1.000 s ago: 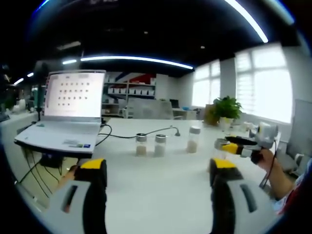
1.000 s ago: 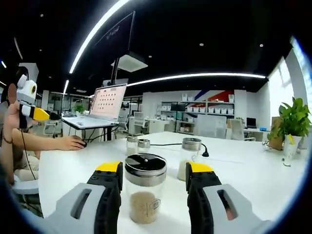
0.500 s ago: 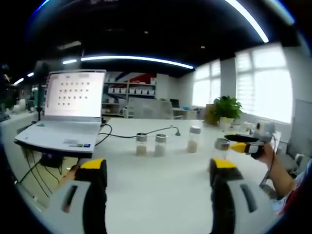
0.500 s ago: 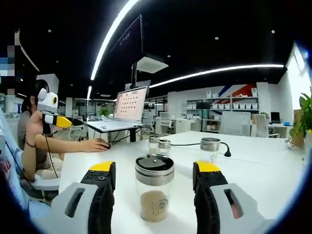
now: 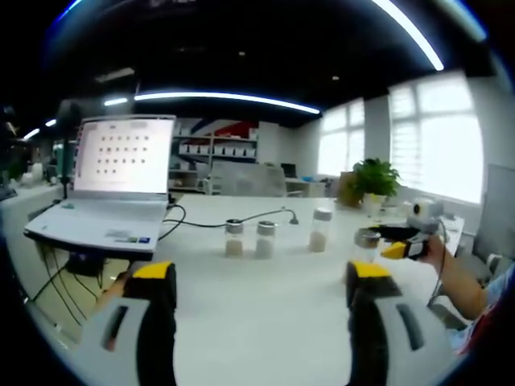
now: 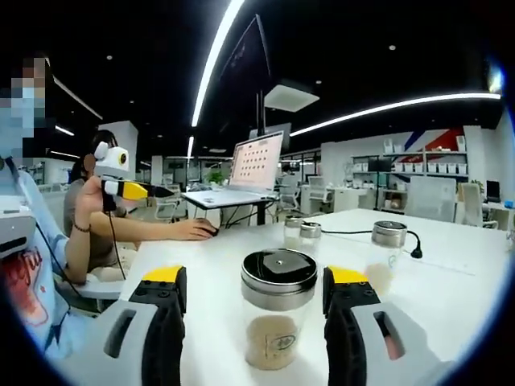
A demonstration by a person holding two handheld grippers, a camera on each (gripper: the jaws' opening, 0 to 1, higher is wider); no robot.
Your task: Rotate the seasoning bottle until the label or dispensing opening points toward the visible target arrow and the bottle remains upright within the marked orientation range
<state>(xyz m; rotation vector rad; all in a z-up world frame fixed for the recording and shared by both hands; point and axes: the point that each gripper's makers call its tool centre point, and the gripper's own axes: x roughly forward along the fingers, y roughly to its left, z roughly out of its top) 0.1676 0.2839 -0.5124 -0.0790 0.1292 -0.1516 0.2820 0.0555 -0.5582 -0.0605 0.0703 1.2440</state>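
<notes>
In the right gripper view, the seasoning bottle (image 6: 278,318) stands upright on the white table (image 6: 451,281) between the yellow-tipped jaws of the right gripper (image 6: 261,285); the jaws are spread, with a gap on each side of the glass, so nothing is grasped. Its metal lid faces up and a small label shows on the front. Three more jars (image 6: 309,234) stand farther back near a black cable (image 6: 354,233). In the left gripper view, the left gripper (image 5: 259,281) hovers over bare tabletop with jaws wide apart, an open laptop (image 5: 113,189) to its left and a potted plant (image 5: 372,181) to the right
</notes>
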